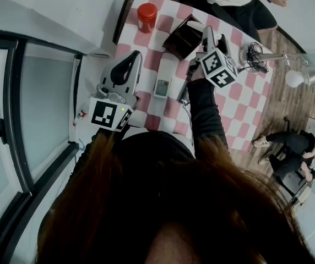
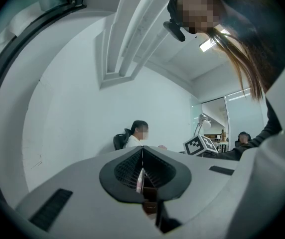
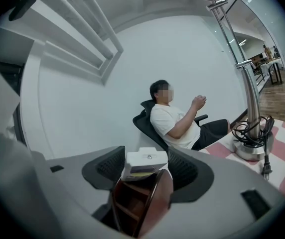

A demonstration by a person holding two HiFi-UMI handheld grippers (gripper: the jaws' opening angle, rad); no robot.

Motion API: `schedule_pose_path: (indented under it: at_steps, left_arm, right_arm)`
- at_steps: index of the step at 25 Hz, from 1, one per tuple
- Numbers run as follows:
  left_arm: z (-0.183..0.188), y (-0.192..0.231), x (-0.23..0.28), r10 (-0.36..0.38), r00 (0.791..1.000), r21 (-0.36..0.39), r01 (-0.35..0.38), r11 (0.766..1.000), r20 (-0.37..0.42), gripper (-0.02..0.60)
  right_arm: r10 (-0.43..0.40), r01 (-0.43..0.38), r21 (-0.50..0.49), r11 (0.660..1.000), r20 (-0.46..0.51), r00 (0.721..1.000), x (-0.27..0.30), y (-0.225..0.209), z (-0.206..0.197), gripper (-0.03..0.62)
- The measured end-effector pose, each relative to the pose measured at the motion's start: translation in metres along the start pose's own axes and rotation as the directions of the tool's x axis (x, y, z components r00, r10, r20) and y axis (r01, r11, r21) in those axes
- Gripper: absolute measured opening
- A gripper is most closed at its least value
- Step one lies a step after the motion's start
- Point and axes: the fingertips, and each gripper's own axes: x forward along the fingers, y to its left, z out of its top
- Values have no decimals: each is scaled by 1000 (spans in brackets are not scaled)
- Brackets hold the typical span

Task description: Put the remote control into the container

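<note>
Remote control pinched across its width in the right tool, jaws spread only as far as the white casing between them. Held upright, one end facing up, evidently to go lengthwise into a narrow slot rather than lie across the top. Hangs right over the brown wooden container, with divided compartments open upward beneath the jaws. Lower part of the casing hidden behind the container's curved wall, so impossible to say whether inside or just at the mouth. Judged as the lowering step, release not yet made.

Left tool pressed together on nothing, only a sliver of checked cloth showing through the seam. Sits near the bench edge in the head view, well apart from the container. Probably parked there to stay out of the right arm's path, with no steadying of the free-standing container apparently needed.

Bench covered in pink-and-white check. Red jar near the container on the left tool's side. Small pale device flat on the cloth between the two tools. Lamp base with coiled cable off to the right tool's side. None touching the container.

Next move: likely a straight descent and a late opening. Letting go too high would risk a tilt against a divider or a knock to a container that looks light enough to shift.
</note>
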Motion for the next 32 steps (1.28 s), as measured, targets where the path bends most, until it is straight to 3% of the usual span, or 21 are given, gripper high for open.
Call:
schedule_pose_path:
  at_steps: [14, 21, 28, 32]
  left_arm:
    - [-1, 0, -1, -1, 1000, -6, 1, 1000, -5, 9]
    - [-1, -1, 1, -2, 1000, -4, 2, 1000, -3, 9]
    - [0, -1, 1, 1, 1000, 6, -1, 1000, -4, 9]
    - [0, 0, 2, 3, 1000, 9, -3, 1000, -5, 9]
  right_arm:
    - [17, -16, 45, 999, -19, 1000, 1, 4, 6, 253]
    - [27, -25, 28, 999, -67, 997, 15, 1, -11, 245]
    - [52, -52, -2, 999, -64, 997, 26, 1, -13, 63]
    - [109, -109, 19, 994, -25, 994, 27, 5, -6, 26]
